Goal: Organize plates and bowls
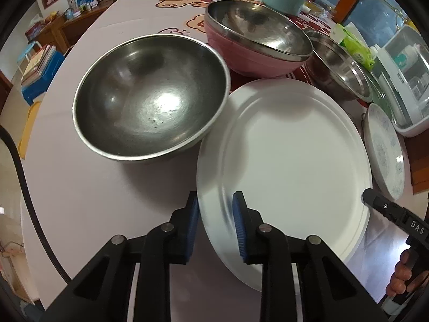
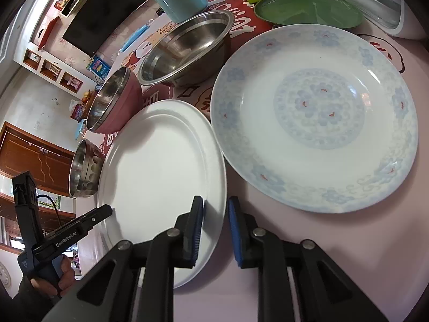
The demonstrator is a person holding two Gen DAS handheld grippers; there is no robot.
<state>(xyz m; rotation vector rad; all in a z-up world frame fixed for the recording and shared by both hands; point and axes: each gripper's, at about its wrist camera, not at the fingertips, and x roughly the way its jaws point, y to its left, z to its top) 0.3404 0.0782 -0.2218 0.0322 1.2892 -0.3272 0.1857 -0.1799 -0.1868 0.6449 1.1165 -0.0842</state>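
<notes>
Your left gripper [image 1: 215, 225] pinches the white plate [image 1: 289, 155] at its near-left rim — your right gripper [image 2: 215, 228] clamps the opposite edge. The plate sits on the table [image 1: 80, 187], between steel bowl [image 1: 150, 96] and patterned plate [image 2: 316, 118].

Soft daylight, bowl glare, fisheye-warped edges

"DAS" on right gripper [image 1: 396, 214]; "GenRobot.AI" on left gripper [image 2: 80, 230].

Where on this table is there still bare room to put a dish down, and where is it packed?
Bare cloth lies left of and in front of the big steel bowl, and in front of the patterned plate beside the white plate. Behind, the pink bowl, smaller steel bowl and green plate crowd together.
</notes>
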